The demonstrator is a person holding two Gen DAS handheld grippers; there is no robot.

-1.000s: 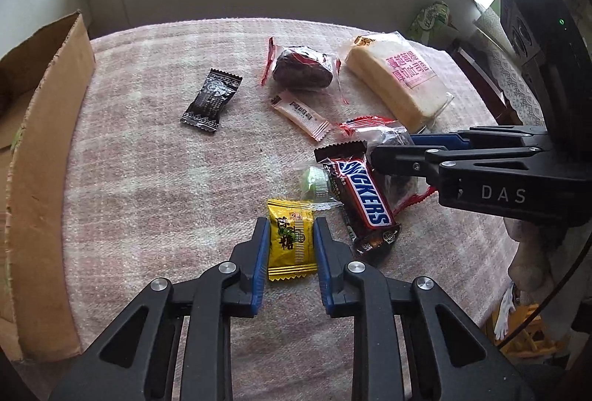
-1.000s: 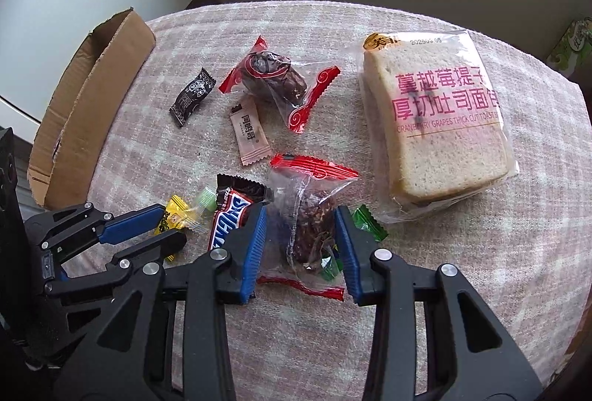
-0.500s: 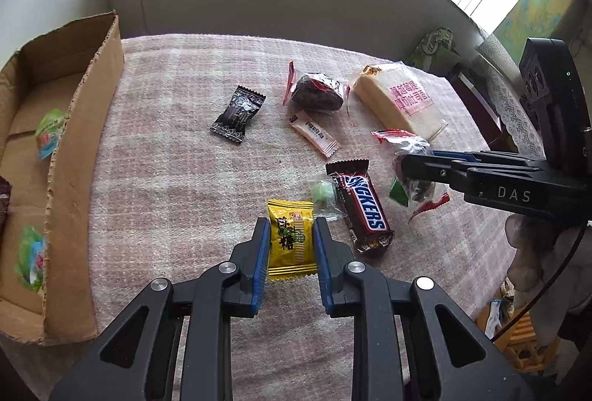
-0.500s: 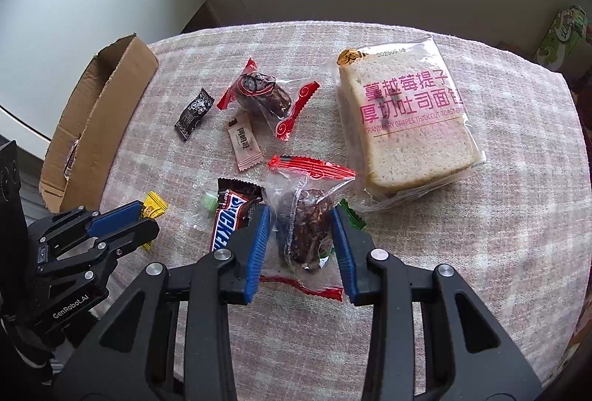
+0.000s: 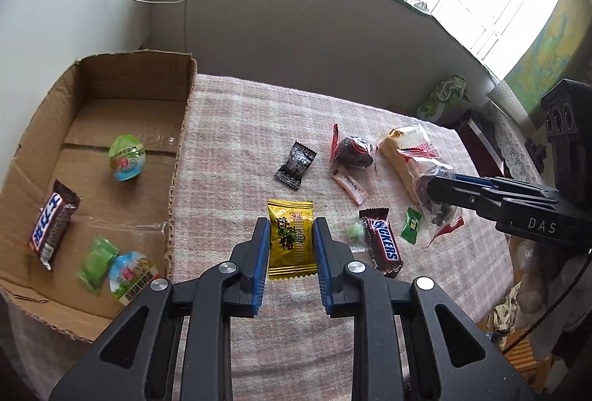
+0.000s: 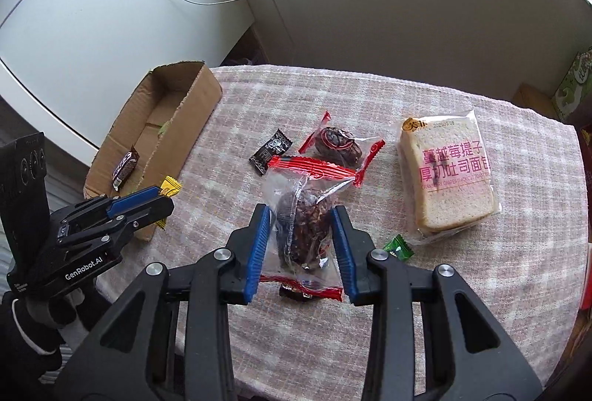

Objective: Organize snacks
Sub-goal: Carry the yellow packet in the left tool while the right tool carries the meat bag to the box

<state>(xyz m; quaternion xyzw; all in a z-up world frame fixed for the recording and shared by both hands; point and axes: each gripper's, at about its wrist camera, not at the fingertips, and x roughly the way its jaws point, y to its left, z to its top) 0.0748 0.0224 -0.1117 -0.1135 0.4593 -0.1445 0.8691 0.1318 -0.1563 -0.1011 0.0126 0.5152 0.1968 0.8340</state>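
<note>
Midway, both claws carried snacks off the cloth toward the box.

Nearly closed, the left gripper [image 5: 288,242] pinched a yellow candy packet [image 5: 291,239] above the table [image 5: 229,127]; the right gripper [image 6: 299,237], partly closed, clamped a clear red-edged pastry bag [image 6: 302,216] in the air; outward, the cardboard box [image 5: 181,141] at the table's edge held a chocolate bar [image 5: 51,229], two jelly cups and a green sweet; left on the cloth were a Snickers bar [image 5: 381,241], a black candy [image 5: 295,166], green sweets, a pink stick, another pastry and the sliced bread pack [image 6: 449,175]; judging by that, under half was done.
</note>
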